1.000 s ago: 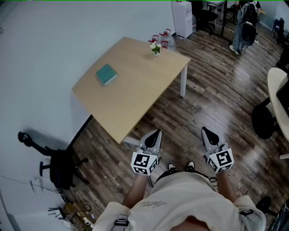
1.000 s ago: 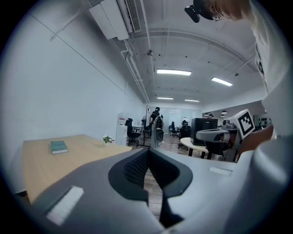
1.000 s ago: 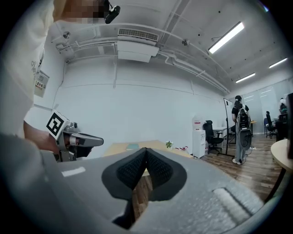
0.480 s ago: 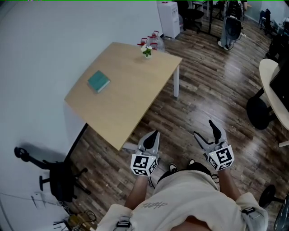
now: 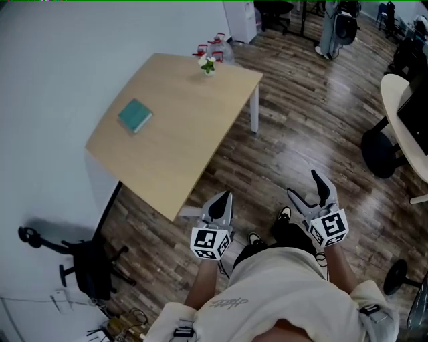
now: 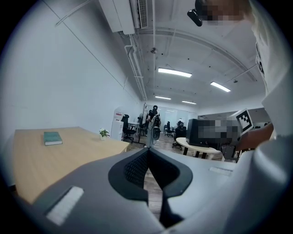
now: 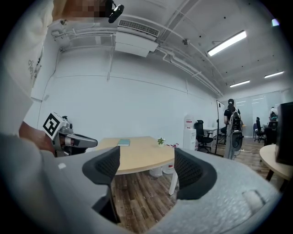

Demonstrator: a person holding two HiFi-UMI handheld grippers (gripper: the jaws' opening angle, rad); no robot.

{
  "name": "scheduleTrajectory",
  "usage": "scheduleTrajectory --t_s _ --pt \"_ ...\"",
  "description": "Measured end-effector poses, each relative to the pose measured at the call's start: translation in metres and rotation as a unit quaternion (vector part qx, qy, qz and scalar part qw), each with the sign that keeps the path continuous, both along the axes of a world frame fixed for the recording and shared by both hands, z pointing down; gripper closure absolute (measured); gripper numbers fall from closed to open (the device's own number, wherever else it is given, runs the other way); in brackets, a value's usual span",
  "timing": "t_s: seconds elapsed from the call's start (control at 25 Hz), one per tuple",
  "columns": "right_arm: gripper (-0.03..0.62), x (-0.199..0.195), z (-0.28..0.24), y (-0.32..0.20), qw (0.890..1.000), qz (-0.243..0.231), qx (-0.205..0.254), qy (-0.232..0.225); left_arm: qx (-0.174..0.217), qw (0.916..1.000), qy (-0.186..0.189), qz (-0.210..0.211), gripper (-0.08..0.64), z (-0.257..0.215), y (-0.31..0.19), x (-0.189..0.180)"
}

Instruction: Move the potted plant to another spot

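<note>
The small potted plant (image 5: 207, 65) with white flowers stands at the far corner of the light wooden table (image 5: 180, 133), well ahead of both grippers. It also shows small in the left gripper view (image 6: 104, 133) and the right gripper view (image 7: 160, 141). My left gripper (image 5: 221, 202) hangs over the floor by the table's near corner, its jaws shut on nothing (image 6: 147, 151). My right gripper (image 5: 304, 186) is further right over the floor; its jaws are opening, with nothing between them (image 7: 145, 161).
A teal book (image 5: 135, 115) lies on the table near the wall. Water jugs (image 5: 214, 47) and a white dispenser (image 5: 239, 10) stand behind the table. A black office chair (image 5: 83, 257) is at lower left, a round table (image 5: 400, 110) and chair (image 5: 378, 150) at right.
The right gripper's jaws went from shut to wide open. The left gripper stayed shut and sank slightly. The table and plant slid up and left in the head view.
</note>
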State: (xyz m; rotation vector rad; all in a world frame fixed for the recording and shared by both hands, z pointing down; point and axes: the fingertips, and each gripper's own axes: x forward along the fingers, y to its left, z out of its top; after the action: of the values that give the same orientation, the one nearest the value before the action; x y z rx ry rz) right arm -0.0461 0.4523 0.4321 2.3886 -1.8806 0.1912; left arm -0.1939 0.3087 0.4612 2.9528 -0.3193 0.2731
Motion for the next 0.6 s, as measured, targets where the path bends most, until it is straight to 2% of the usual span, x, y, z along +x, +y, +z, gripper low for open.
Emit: scheduleTrajectory --t_s 0.24,0.36,0.48,0.6 --pt "0.199 0.031 0.02 -0.007 1.0 -0.005 -0.014 -0.009 0.003 0.9998 -0.018 0.007 0.543 0.005 -0.002 0.039" --pt "0.199 0.058 0.026 -0.019 1.0 -0.011 -0.013 -0.015 0.009 0.9996 -0.026 0.004 0.543 0.0 -0.012 0.062" --pt "0.204 0.091 0.02 -0.037 1.0 -0.019 -0.005 0.0 0.02 0.9992 -0.034 0.005 0.543 -0.002 -0.025 0.091" --pt "0.21 0.124 0.022 -0.052 1.0 -0.027 0.009 -0.009 0.039 0.9985 -0.037 0.007 0.543 -0.007 -0.034 0.125"
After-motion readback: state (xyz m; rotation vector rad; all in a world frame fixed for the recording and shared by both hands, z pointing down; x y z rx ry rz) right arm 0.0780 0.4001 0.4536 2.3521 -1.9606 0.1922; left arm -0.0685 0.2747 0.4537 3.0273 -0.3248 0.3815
